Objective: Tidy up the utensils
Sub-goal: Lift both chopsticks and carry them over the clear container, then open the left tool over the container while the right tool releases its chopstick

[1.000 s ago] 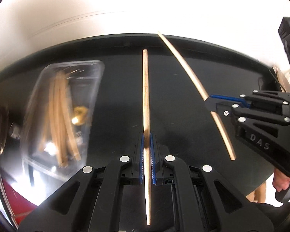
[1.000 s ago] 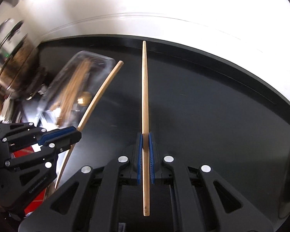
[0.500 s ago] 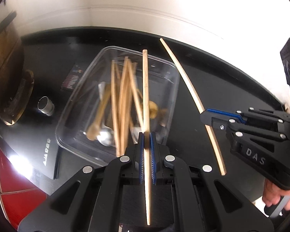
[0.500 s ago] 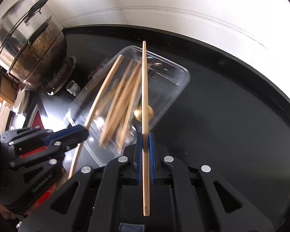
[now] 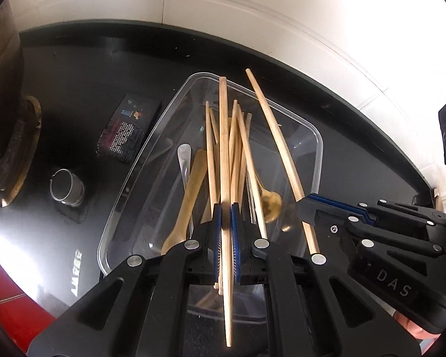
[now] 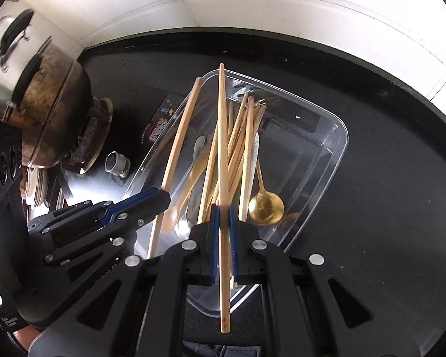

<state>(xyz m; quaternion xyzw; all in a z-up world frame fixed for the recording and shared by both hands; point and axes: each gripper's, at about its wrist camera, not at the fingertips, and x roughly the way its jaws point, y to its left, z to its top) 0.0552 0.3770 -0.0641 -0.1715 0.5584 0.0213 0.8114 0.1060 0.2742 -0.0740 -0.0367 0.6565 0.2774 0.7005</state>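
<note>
A clear plastic container (image 5: pixel 319 148) (image 6: pixel 343 136) on the black counter holds several wooden chopsticks, a gold spoon (image 5: pixel 271 205) (image 6: pixel 266 205) and a silver utensil (image 5: pixel 183 156). My left gripper (image 5: pixel 226 209) is shut on one wooden chopstick (image 5: pixel 223 136) that hangs lengthwise above the container. The right gripper (image 6: pixel 222 211) is shut on a second chopstick (image 6: pixel 222 131), also above the container. Each gripper shows in the other's view: the right gripper (image 5: pixel 305 206) at the right, the left gripper (image 6: pixel 161 200) at the left with its chopstick (image 6: pixel 179 139) along the container's left rim.
A stained metal pot (image 6: pixel 44 113) stands on a burner left of the container. A small metal cup (image 5: pixel 66 190) and a dark printed packet (image 5: pixel 127 128) lie between them. White tiled wall (image 5: pixel 282 15) runs behind the counter's curved back edge.
Both grippers have carried their chopsticks sideways from the bare black counter to above the container, sinking slightly. Each stays shut on its chopstick.
</note>
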